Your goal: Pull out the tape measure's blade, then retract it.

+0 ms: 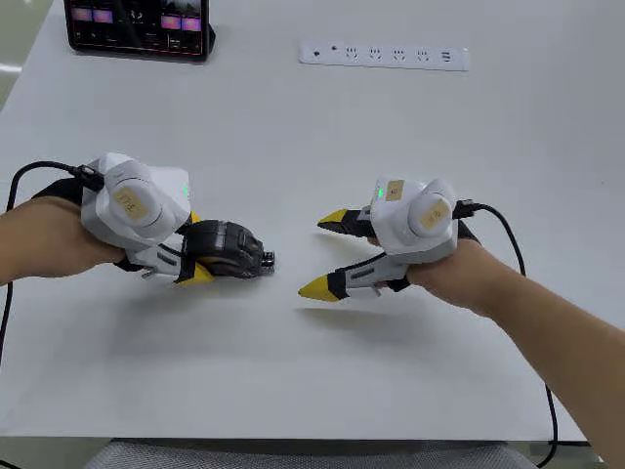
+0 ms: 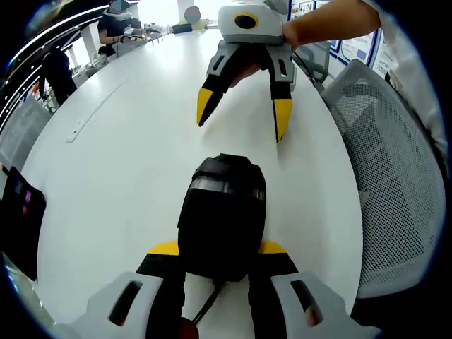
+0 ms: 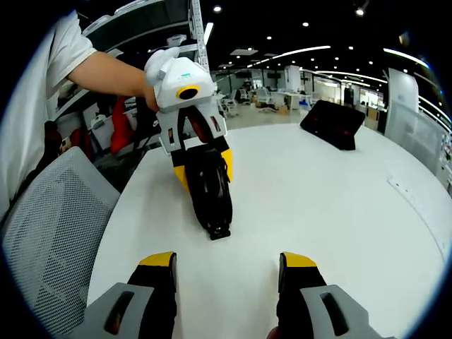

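Clamping onto the black tape measure (image 1: 229,249) with the left gripper (image 1: 194,246), yellow-tipped fingers (image 2: 164,248) squeezed against both flanks of the case and closed as far as that case allows. Holding it low over the white surface (image 1: 293,127), left of centre in the head view, resting there or a hair above, cannot tell which. Aiming the mouth of the case and its little end hook (image 1: 267,259) straight across at the right gripper (image 1: 319,256). Showing the blade wound in, with the hook tucked snug at the mouth. Over on the other side, hanging the right gripper near the hook but apart from it, fingers splayed wide, gripping nothing at all, one yellow tip up and one down in the head view, both pointed at the tape measure. Looking along those open fingers in the right gripper view: tape measure dead ahead, centred in the gap, hook end nearest, clear of both tips. Looking back the other way in the left gripper view: right gripper facing head-on beyond the case. Farther back on the surface, picking out a white power strip (image 1: 384,55) and, off at the far left corner, a dark tablet (image 1: 137,24) with its screen lit. Trailing a black cable (image 1: 510,240) from the right gripper's rear, and catching a grey mesh chair (image 2: 385,162) at the surface's edge.
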The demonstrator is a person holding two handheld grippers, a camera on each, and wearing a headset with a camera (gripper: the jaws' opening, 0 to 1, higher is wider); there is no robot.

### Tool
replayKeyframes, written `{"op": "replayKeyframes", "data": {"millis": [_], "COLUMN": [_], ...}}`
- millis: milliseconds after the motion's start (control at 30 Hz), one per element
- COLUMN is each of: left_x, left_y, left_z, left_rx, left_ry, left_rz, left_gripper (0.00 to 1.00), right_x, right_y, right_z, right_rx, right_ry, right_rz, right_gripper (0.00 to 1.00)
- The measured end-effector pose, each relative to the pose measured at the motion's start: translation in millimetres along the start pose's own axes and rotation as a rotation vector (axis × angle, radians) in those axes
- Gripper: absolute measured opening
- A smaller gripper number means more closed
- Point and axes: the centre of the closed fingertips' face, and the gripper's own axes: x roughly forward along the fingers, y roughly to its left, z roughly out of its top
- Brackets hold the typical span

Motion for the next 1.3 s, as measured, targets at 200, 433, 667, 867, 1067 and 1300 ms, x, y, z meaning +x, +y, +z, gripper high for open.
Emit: {"op": "replayKeyframes", "data": {"millis": [200,433,667,867,1067,1300], "left_x": [-0.2,-0.2,-0.2,0.1,0.0,0.0], "left_y": [-0.3,-0.3,-0.7,-0.6,-0.7,-0.8], "left_z": [2.0,1.5,1.4,0.5,0.1,0.1], "left_rx": [0.041,0.044,0.037,0.031,0.028,0.027], "left_ry": [-0.006,-0.001,-0.001,-0.001,0.0,0.001], "left_rz": [0.007,0.007,0.0,-0.003,-0.006,-0.007], "left_gripper": [0.29,0.29,0.29,0.29,0.29,0.29], "right_x": [12.0,23.4,32.9,37.5,41.9,44.7], "right_y": [1.9,2.1,6.6,9.4,11.5,12.5], "right_z": [4.7,10.5,12.6,11.5,11.8,11.5], "right_rx": [-0.012,-0.039,-0.063,-0.072,-0.081,-0.093], "right_ry": [-0.004,-0.015,-0.017,-0.014,-0.014,-0.015], "right_rz": [0.014,0.021,0.044,0.056,0.063,0.071], "right_gripper": [0.48,0.38,0.28,0.23,0.19,0.15]}}
